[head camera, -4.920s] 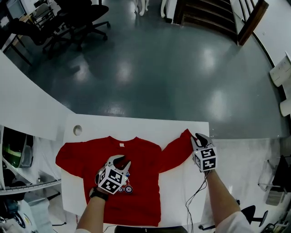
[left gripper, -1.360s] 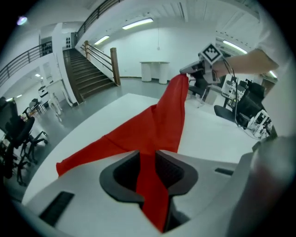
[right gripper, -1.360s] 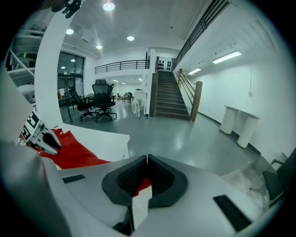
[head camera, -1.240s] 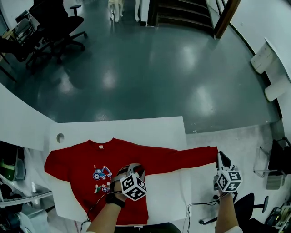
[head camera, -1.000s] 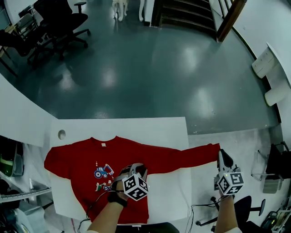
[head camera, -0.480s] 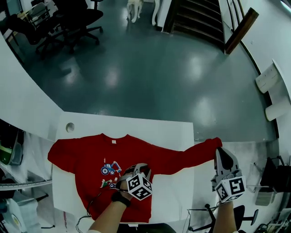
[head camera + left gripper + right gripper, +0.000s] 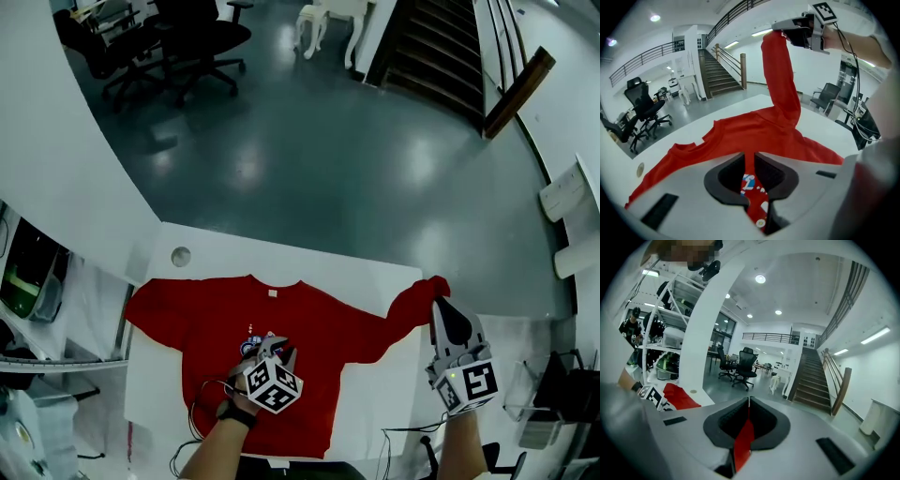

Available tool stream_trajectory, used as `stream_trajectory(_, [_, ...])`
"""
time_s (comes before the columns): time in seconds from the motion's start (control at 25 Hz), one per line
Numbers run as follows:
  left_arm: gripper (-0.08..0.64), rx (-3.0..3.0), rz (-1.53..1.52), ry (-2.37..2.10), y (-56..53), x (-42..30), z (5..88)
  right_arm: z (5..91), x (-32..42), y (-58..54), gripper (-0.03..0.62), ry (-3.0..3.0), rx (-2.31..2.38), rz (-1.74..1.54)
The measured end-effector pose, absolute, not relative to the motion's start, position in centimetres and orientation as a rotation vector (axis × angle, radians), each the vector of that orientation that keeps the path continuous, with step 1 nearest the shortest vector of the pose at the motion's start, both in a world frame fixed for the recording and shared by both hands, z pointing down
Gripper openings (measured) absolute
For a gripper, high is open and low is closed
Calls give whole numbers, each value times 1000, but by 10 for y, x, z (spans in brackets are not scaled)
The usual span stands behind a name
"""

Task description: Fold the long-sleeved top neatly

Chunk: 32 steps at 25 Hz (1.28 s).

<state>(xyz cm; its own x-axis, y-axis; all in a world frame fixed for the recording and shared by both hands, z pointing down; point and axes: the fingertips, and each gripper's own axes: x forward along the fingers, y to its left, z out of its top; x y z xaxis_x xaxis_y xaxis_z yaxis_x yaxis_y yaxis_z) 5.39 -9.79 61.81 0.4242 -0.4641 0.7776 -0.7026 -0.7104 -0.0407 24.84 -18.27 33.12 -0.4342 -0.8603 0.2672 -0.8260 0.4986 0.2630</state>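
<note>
Head view: soft red top (image 7: 314, 323), creased, on smooth table (image 7: 309, 262).

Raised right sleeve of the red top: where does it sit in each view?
Head view: right of centre, the sleeve climbs from the red top to the right gripper.
Left gripper view: top centre, the sleeve hangs from that gripper.
Right gripper view: bottom centre, a red strip of sleeve pinched between the jaws.
Shared landmark: the staircase.

Top (image 7: 319, 328): chest print mostly hidden under left gripper (image 7: 275, 350), 6 o'clock of collar.
Sleeve (image 7: 412, 305): end hidden in right gripper (image 7: 441, 305), head view.
Forearms (image 7: 216, 450): cut off, bottom edge.
</note>
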Motion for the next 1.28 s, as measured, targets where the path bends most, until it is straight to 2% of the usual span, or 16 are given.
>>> stream_trajectory(0.84, [67,2109,1070,-1375,-74,-164,620,359,-7,-192,25,-2578,991,-186])
stream_trajectory(1.28, [69,2039,1019,-1479,-63,-234,622,455,-143,-168,25,-2559,636,-123])
